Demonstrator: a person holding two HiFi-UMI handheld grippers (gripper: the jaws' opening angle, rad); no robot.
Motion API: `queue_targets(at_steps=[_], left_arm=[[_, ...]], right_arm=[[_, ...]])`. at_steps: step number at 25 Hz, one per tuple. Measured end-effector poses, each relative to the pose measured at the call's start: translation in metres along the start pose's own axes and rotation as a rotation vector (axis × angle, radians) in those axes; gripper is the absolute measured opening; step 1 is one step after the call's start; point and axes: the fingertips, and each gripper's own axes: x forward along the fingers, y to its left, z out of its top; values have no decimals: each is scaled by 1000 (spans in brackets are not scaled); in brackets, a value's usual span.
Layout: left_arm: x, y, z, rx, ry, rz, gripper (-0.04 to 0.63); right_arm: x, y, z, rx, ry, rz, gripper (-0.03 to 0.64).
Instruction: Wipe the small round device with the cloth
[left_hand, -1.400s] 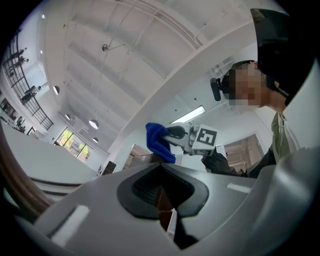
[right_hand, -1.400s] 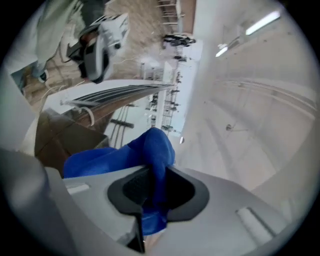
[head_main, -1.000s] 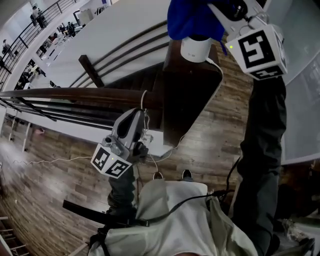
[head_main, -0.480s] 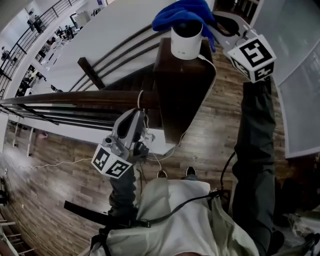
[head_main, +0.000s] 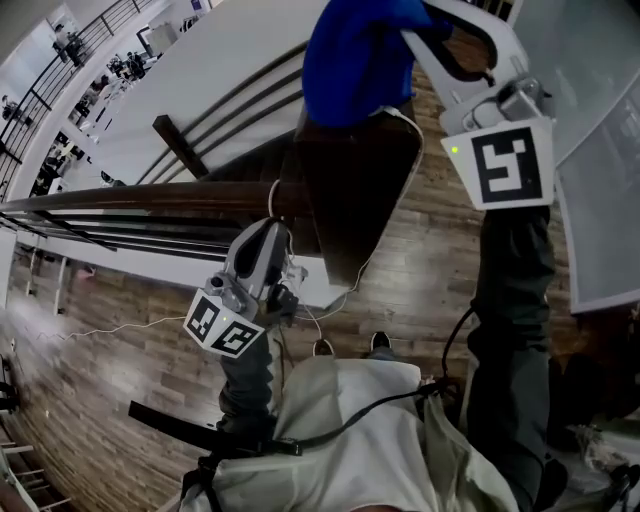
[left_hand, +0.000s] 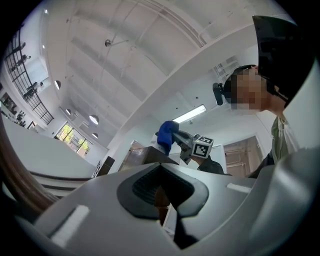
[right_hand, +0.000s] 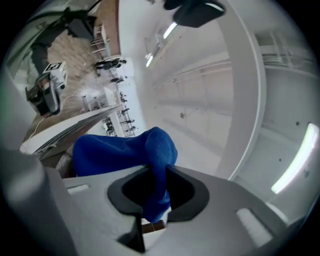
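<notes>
A blue cloth (head_main: 355, 60) is draped over the top of a dark wooden post (head_main: 350, 190) in the head view. It hides the small round device. My right gripper (head_main: 408, 28) is shut on the cloth's right side, with its marker cube (head_main: 510, 165) below. In the right gripper view the cloth (right_hand: 125, 150) is pinched between the jaws of the right gripper (right_hand: 155, 200). My left gripper (head_main: 272, 232) hangs low by the handrail, shut and empty, far from the post. The left gripper view looks up past the left gripper (left_hand: 167, 212) at the cloth (left_hand: 167, 136).
A dark wooden handrail (head_main: 120, 195) with thin rails runs leftward from the post. A white cable (head_main: 418, 130) comes down the post's right edge. Wood flooring (head_main: 420, 280) lies below, with the person's shoes (head_main: 345, 348) close to the post. A pale wall panel (head_main: 600, 200) stands at the right.
The right gripper has swung the blue cloth from behind the white round device onto it, so the device is now covered. The left gripper has stayed put.
</notes>
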Motion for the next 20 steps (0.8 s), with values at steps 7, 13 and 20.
queue_targets(at_steps=[7, 13, 20], left_arm=[[-1, -5, 0, 4, 0, 7, -2], [0, -1, -4, 5, -2, 26, -2], [6, -5, -6, 1, 6, 11, -2]], right_arm=[[-17, 48, -8, -154, 31, -62, 69], [-37, 95, -26, -169, 76, 96, 69], [-27, 31, 0, -199, 31, -84, 69]])
